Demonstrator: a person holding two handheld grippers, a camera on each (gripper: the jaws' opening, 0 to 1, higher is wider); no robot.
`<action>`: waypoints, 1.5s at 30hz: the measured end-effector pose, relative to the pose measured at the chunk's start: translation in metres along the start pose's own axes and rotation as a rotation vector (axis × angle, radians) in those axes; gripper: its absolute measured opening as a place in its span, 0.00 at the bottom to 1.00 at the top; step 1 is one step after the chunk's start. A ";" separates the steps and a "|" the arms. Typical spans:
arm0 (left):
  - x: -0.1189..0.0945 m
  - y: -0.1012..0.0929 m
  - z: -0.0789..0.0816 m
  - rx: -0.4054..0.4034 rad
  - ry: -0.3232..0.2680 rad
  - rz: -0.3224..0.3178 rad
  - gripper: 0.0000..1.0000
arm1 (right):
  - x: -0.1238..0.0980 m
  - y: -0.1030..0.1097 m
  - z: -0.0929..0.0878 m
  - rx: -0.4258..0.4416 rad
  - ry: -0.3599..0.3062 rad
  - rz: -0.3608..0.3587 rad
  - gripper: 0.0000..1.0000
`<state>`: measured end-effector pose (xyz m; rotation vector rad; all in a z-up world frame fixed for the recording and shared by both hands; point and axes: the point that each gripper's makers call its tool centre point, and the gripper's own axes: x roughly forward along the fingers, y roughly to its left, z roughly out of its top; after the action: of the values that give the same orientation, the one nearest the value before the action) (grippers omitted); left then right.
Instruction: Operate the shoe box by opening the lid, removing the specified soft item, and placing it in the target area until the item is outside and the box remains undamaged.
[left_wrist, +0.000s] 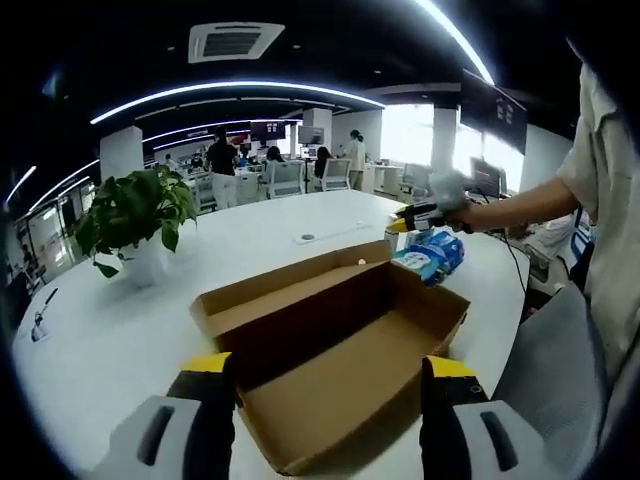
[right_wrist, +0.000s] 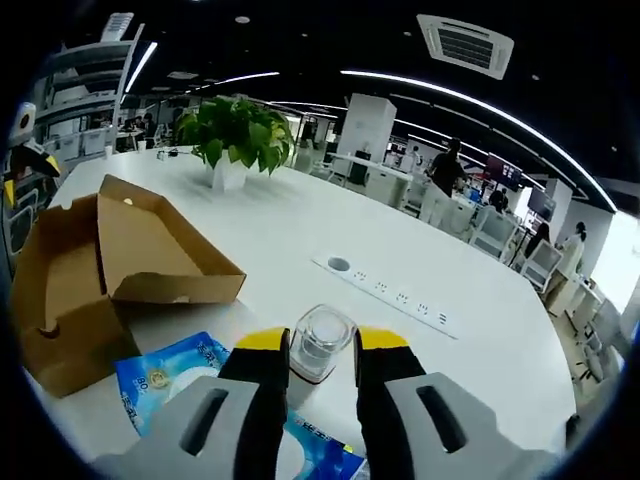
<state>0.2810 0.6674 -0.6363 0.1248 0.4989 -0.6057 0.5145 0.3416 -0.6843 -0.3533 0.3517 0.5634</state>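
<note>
Your box (left_wrist: 335, 365) is lying open and looks empty, right in front of your left gripper (left_wrist: 325, 385), whose jaws sit spread wide with nothing in them. The blue pack (right_wrist: 175, 375) is already out, flat on the table (right_wrist: 400, 340) just beside the box's far end. It's under and to the left of your right gripper (right_wrist: 308, 352), so that hand's nearer. Those jaws are slightly apart and look released; a small jar (right_wrist: 320, 342) stands between the tips, can't tell if touching

My right fingers (right_wrist: 264, 385) hide the middle of the blue packet (right_wrist: 170, 372); the shoe box (right_wrist: 60, 300) is cut off at the picture's left edge.
</note>
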 end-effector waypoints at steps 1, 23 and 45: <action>0.000 0.001 -0.001 0.001 0.003 0.002 0.77 | 0.000 0.000 0.000 -0.002 0.001 0.001 0.23; -0.007 0.022 -0.018 -0.003 0.062 0.123 0.62 | -0.028 -0.001 0.031 -0.005 -0.028 -0.005 0.28; -0.020 0.054 -0.064 -0.130 0.182 0.269 0.27 | -0.001 0.050 0.053 0.060 0.077 0.138 0.25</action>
<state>0.2712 0.7379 -0.6846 0.1221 0.6838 -0.2986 0.4974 0.4029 -0.6484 -0.2945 0.4687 0.6740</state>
